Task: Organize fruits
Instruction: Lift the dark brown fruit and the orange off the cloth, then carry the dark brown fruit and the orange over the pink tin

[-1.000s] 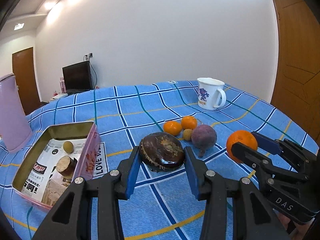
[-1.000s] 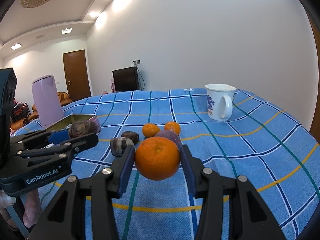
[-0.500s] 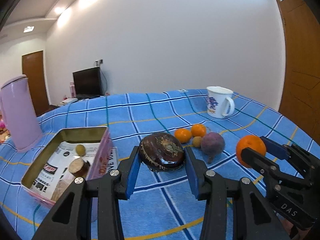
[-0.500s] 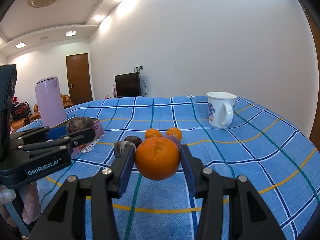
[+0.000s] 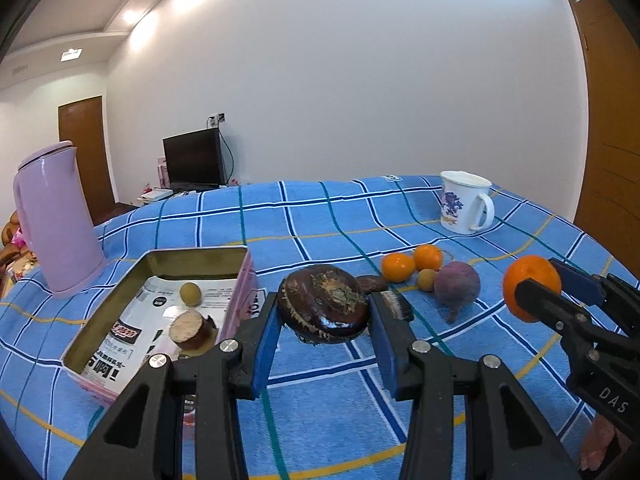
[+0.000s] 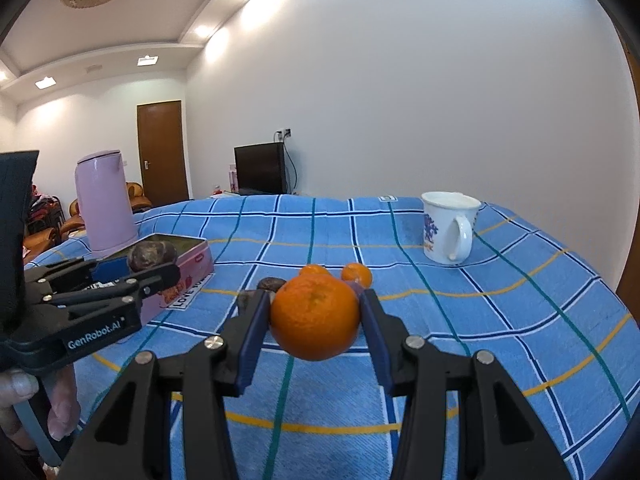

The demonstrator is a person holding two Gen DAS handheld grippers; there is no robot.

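Observation:
My left gripper (image 5: 324,320) is shut on a dark brown wrinkled fruit (image 5: 324,304), held above the blue checked cloth just right of the pink tin (image 5: 240,300). The tin holds a small yellow-green fruit (image 5: 190,294) and a cut brown piece (image 5: 192,330) on printed paper. My right gripper (image 6: 316,320) is shut on a large orange (image 6: 316,316), which shows at the right of the left wrist view as the orange (image 5: 528,284). On the cloth lie two small oranges (image 5: 398,267), a small yellowish fruit (image 5: 426,280), a purple round fruit (image 5: 456,286) and two dark pieces (image 5: 372,282).
A white mug (image 5: 464,208) stands at the far right of the cloth. A lilac kettle (image 5: 56,220) stands at the far left behind the tin. A person's fingers (image 6: 16,388) hold the left gripper's handle. Beyond the table are a black monitor (image 5: 194,164) and a wooden door (image 5: 612,120).
Both views have tilted upward a little, so the table sits lower in frame. Each gripper keeps its hold on its fruit. The fruits on the cloth have not moved.

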